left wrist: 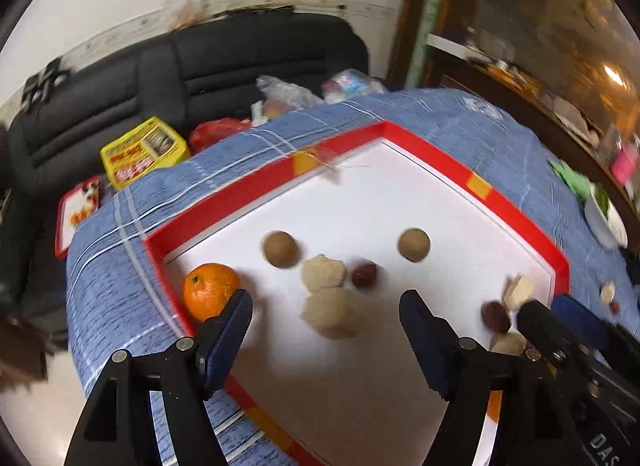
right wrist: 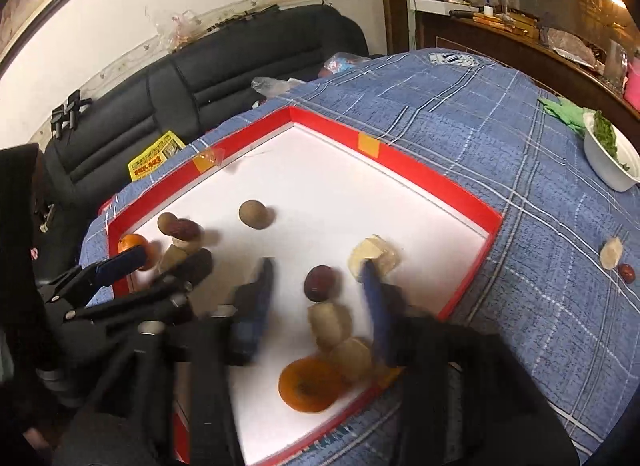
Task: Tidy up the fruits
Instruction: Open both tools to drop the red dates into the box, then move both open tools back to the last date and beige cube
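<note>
Red-rimmed tray [left wrist: 428, 153] w/ white floor sits on blue plaid cloth [left wrist: 480, 121]; fruit spread across the floor. Left gripper [left wrist: 326, 306]: jaws wide apart, nothing gripped; a pale beige lump [left wrist: 330, 312] lies on the floor in the gap, pads clear of it. A 2nd pale lump [left wrist: 322, 272] touches it on the far side, small dark red date [left wrist: 364, 274] just beside that. Orange [left wrist: 210, 290] sits in the tray's left corner against the rim, right by the left finger's tip. Two brown round fruits [left wrist: 280, 248] lie toward mid-tray, the other [left wrist: 414, 244] well apart from the 1st. Right gripper [right wrist: 320, 274]: jaws partly open, holding nothing; dark red date [right wrist: 318, 282] on the floor between the tips, cannot tell if the pads touch it (blurred). Pale chunk [right wrist: 374, 252] at the right finger's tip, near the right rim. Nearer the cam: two beige lumps [right wrist: 330, 324], then a flat orange slice [right wrist: 308, 386] by the near rim. Off-tray on the cloth: a pale piece [right wrist: 611, 252] w/ a small red date [right wrist: 627, 273], and a white bowl [right wrist: 606, 163] of greens at the far right edge.
</note>
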### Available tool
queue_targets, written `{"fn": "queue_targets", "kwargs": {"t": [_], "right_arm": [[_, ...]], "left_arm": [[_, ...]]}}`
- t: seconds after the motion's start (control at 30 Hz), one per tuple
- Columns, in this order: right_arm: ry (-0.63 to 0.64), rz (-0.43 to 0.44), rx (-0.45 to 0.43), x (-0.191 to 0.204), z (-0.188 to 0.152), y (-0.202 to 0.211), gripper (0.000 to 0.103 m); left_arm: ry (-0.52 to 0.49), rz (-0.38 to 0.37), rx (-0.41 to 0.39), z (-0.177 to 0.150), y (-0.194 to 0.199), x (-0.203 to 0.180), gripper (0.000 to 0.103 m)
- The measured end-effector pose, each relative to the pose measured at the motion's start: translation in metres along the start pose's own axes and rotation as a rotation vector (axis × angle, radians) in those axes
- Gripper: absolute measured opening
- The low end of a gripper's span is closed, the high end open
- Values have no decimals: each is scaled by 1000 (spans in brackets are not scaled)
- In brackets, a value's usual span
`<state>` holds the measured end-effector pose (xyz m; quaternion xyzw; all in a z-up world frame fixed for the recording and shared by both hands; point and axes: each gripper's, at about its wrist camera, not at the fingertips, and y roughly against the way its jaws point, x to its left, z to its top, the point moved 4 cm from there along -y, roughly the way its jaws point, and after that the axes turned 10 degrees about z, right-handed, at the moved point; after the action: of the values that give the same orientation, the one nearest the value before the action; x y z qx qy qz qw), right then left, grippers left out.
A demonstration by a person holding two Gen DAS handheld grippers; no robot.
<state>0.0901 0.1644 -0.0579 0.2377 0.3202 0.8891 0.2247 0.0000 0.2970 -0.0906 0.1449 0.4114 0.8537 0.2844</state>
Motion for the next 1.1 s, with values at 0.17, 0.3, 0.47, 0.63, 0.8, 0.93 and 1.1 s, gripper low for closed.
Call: {"fn": "queue_targets", "kwargs": {"t": [0.17,0.3,0.47,0.63,0.8,0.93,1.1], "right_arm": [[7,-12,-53,-7,0,32,51],[-9,-47,-108,-33,-6,71,51],[-105,-178,-143,-106,-30,117,51],[-258,-356,-120,-205,-65,146,50],[-327,-381,-94,-259,-66,143,50],[-314,-350,-75,-274,-45,120,50],[-287,-350,-46,-287,-24,91,30]], "left_arm": [[127,10,-56,7,23,11,74],[132,-11,-108,7,42,-4,74],[6,-93,-162,-6,66,-59,74],[-194,-199,-152,-32,73,-134,75],[-357,-258,-123,-58,72,-195,75],[-422,-266,-118,-64,67,-226,75],[-441,-282,-109,-57,58,-256,75]]}}
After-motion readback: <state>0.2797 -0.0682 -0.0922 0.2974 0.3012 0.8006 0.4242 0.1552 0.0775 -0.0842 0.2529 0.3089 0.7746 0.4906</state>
